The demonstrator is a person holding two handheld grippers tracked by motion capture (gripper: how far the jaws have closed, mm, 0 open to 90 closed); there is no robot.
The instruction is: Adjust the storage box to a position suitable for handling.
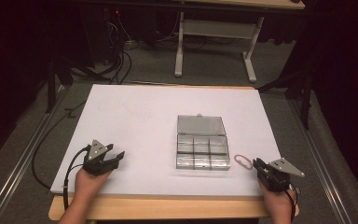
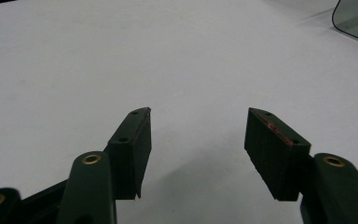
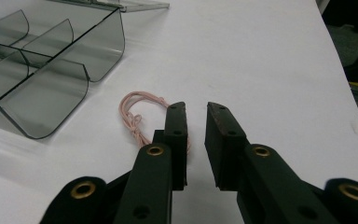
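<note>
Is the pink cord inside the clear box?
No, the pink cord lies on the table beside the box, by the right gripper.

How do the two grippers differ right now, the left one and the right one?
The left gripper has jaws spread wide over bare table; the right gripper has a narrow gap. The pink cord loop lies by the right gripper; nothing lies near the left. Both hold nothing.
</note>
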